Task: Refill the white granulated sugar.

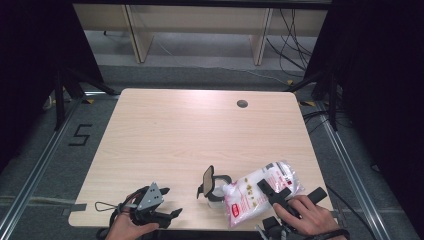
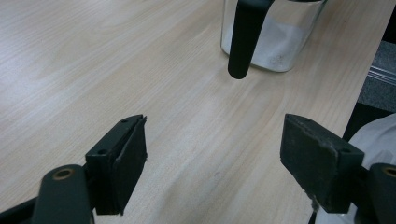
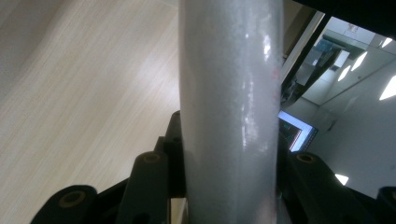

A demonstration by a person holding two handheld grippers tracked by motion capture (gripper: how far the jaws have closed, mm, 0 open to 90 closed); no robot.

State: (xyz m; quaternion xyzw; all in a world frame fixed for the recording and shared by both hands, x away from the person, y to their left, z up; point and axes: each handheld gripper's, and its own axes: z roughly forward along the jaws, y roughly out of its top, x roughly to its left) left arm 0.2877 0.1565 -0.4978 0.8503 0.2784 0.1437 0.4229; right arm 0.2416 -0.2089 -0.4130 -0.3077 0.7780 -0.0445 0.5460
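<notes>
The glass jar (image 1: 216, 194) stands upright near the front edge of the table (image 1: 200, 130), its hinged lid (image 1: 207, 180) swung up and open; it serves as the landmark here. The white bag (image 1: 260, 192) lies to the right of the jar, tilted, with its lower corner at the jar's mouth; its long axis runs from that corner up and away to the right. The right gripper (image 1: 272, 192) is clamped on the bag across its width, fingers grasping it at mid-length; the right hand (image 1: 307, 215) is thus the nearer one to the jar. The left gripper (image 1: 167, 216) rests left of the jar, well apart, its fingers (image 2: 123, 158) released and spread with nothing between them. The left gripper view shows white granules already at the jar's bottom (image 2: 273, 44) and its black latch handle (image 2: 245, 37) hanging in front; the right gripper view shows the bag's glossy film (image 3: 231, 107) pinched between the fingers. The pour appears to depend on keeping the bag's corner over the mouth.
</notes>
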